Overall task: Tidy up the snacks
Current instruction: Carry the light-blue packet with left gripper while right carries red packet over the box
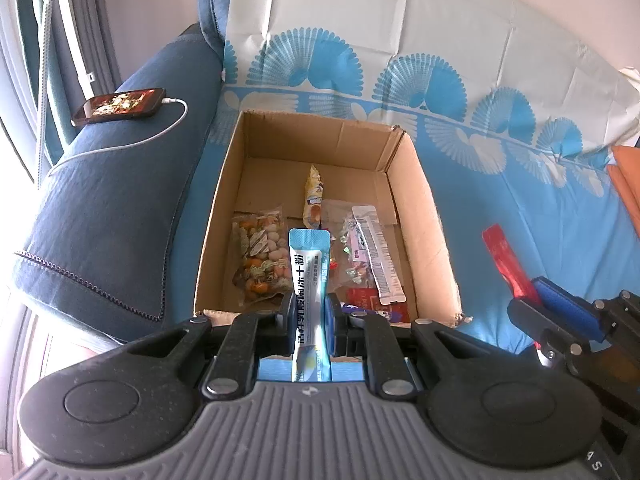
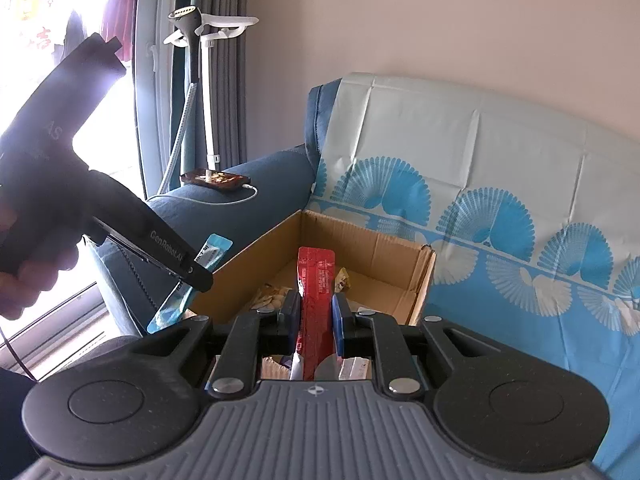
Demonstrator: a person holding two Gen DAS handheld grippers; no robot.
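An open cardboard box (image 1: 424, 216) sits on a sofa covered with a blue-and-white sheet. Inside it lie a bag of mixed nuts (image 1: 260, 256), a yellow snack packet (image 1: 314, 196) and a clear bag of candies (image 1: 360, 252). My left gripper (image 1: 310, 320) is shut on a light-blue sachet (image 1: 308, 268) above the box's near edge. My right gripper (image 2: 316, 320) is shut on a red sachet (image 2: 316, 280), held upright over the same box (image 2: 420, 292). The left gripper (image 2: 196, 276) with its blue sachet (image 2: 212, 252) shows at the left of the right wrist view. The right gripper (image 1: 532, 304) and red sachet (image 1: 504, 256) show at the right of the left wrist view.
A phone (image 1: 120, 106) on a white charging cable lies on the dark blue sofa armrest (image 1: 112, 208) left of the box. An orange cloth (image 1: 626, 188) is at the far right. A person's hand (image 2: 28, 276) grips the left tool. A white stand (image 2: 208, 80) stands by curtains.
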